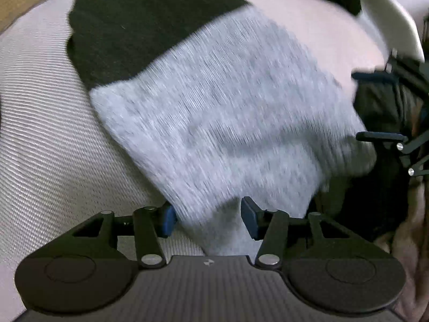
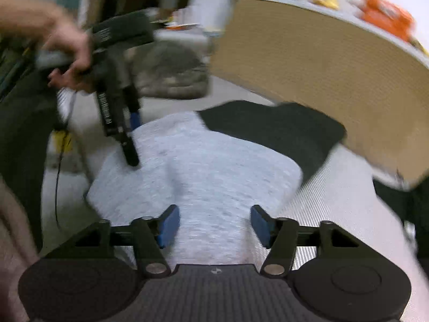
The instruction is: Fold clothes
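A folded light grey knit garment [image 1: 214, 112] lies on a ribbed white surface [image 1: 48, 145], partly over a black garment [image 1: 128, 26]. My left gripper [image 1: 207, 218] is open, its blue pads at the grey cloth's near edge, cloth lying between the jaws. My right gripper [image 2: 214, 226] is open over the grey garment's [image 2: 203, 166] near edge. The black garment [image 2: 273, 128] lies beyond it. The left gripper [image 2: 128, 139] shows in the right wrist view, held by a hand, tips on the grey cloth's far left corner. The right gripper [image 1: 380, 107] shows at the left wrist view's right edge, open.
A tan padded headboard or cushion panel [image 2: 321, 75] rises at the right. A grey-brown folded blanket [image 2: 169, 72] lies behind. Dark fabric [image 1: 375, 187] sits at the right of the left wrist view. A white curved edge [image 1: 388, 8] is at the top right.
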{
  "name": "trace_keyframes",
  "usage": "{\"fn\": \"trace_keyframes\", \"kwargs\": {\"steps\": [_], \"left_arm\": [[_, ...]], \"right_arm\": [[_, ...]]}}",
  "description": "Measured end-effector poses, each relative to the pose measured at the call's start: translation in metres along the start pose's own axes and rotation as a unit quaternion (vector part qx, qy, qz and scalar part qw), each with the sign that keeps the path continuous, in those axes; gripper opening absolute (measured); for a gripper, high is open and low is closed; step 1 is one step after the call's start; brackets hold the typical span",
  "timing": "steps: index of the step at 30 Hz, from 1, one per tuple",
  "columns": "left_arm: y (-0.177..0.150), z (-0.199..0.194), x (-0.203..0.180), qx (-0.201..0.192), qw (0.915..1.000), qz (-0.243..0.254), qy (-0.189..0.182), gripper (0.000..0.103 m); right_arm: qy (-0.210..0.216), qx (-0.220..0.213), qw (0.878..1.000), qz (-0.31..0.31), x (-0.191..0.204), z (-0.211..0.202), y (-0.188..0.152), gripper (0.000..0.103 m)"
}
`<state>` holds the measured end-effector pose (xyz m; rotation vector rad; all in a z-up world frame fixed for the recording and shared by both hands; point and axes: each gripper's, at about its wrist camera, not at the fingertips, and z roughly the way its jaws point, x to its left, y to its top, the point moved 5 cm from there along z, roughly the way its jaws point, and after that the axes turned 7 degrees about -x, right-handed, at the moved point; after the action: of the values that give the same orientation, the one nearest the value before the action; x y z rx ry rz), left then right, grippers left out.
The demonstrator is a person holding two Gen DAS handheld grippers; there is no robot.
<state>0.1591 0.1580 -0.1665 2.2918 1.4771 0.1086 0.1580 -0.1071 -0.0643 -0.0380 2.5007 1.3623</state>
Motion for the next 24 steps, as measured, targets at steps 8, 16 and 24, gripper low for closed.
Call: {"fn": "trace_keyframes", "kwargs": {"steps": [8,16,24], "left_arm": [[-0.003,-0.006,-0.004,-0.007,0.9993,0.028,0.024,0.016],[0.008,-0.046,0.014,-0.096,0.9945,-0.040,-0.013,0.010],[0.015,-0.065,0.024,-0.157,0.9814,-0.104,-0.035,0.009]], "right_arm": [[-0.028,0.067,0.975,-0.208,0.048,0.014,-0.026,0.076],[-0.051,0.077,0.957,-0.277,0.054,0.019,-0.040,0.077],[-0.051,0.073,0.963,-0.256,0.054,0.023,-0.045,0.079]]}}
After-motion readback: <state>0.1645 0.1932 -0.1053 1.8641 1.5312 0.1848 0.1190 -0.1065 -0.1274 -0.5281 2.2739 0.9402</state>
